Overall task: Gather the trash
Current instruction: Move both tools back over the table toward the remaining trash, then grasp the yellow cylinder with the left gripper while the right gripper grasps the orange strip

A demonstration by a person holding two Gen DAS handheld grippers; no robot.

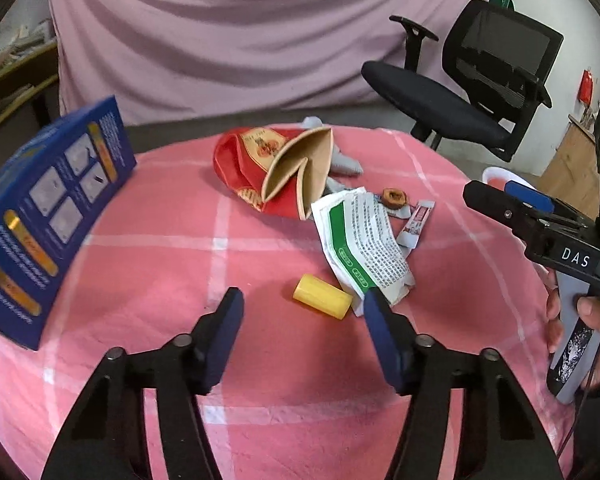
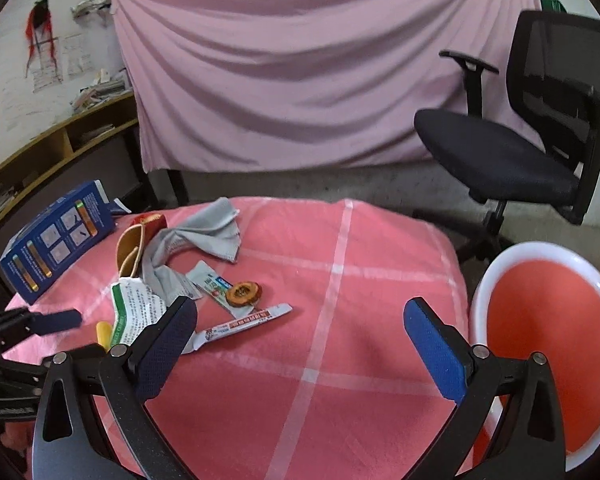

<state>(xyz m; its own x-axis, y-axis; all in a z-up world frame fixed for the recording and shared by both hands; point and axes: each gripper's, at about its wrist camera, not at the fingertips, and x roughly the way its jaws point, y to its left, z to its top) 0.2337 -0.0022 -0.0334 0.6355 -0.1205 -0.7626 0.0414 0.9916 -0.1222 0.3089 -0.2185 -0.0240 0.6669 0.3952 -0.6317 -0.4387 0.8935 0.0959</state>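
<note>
Trash lies on the pink checked tablecloth [image 1: 284, 360]: a yellow cylinder [image 1: 323, 297], a white and green printed packet [image 1: 362, 244], a crushed red paper cup [image 1: 276, 170], a small sachet [image 1: 416, 222], a round brown snack piece [image 1: 395, 197] and a grey cloth [image 2: 204, 240]. My left gripper [image 1: 304, 320] is open and empty, just short of the yellow cylinder. My right gripper [image 2: 300, 334] is open and empty above the cloth, right of the sachet [image 2: 244, 322] and snack piece [image 2: 243, 293]. A red bin with a white rim [image 2: 540, 320] stands off the table's right edge.
A blue printed box [image 1: 48, 216] stands at the table's left edge. A black office chair [image 2: 520, 140] stands beyond the table at the right. A pink sheet [image 2: 320, 60] hangs behind. Wooden shelves [image 2: 60, 148] line the left wall.
</note>
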